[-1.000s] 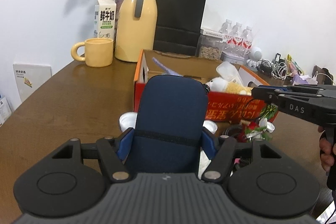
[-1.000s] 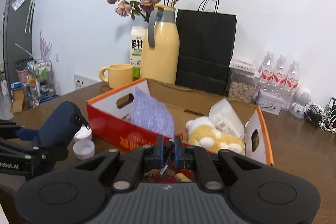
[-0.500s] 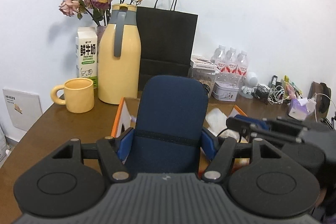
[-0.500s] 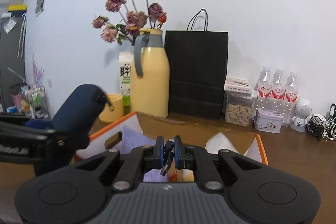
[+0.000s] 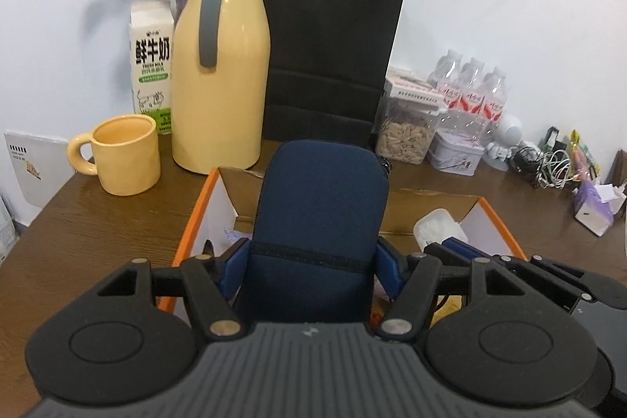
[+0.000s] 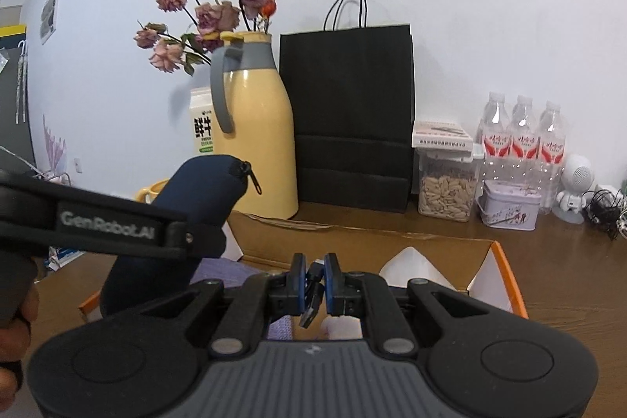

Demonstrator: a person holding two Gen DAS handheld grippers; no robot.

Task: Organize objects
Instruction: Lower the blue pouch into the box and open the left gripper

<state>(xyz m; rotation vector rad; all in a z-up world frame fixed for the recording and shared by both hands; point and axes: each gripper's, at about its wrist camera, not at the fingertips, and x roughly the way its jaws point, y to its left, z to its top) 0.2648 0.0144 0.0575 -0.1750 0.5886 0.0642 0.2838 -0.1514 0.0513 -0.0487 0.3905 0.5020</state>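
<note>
My left gripper (image 5: 313,263) is shut on a navy zip pouch (image 5: 321,222) and holds it upright over the open orange cardboard box (image 5: 198,222). The pouch (image 6: 188,214) and left gripper also show at the left of the right wrist view. My right gripper (image 6: 313,279) is shut on a small black object (image 6: 311,300), which hangs between its blue pads above the box (image 6: 505,269). A white packet (image 5: 439,228) lies in the box; a purple cloth (image 6: 223,269) lies at its left end.
Behind the box stand a yellow mug (image 5: 125,153), a yellow thermos jug (image 5: 221,65), a milk carton (image 5: 151,65), a black paper bag (image 5: 329,49), a seed jar (image 5: 407,128), a tin (image 5: 454,155) and water bottles (image 5: 474,96). Cables (image 5: 548,163) lie at the far right.
Both grippers rose from table level in front of the box to above its opening, carrying the pouch and the small black object. Both views now look down into the box.
</note>
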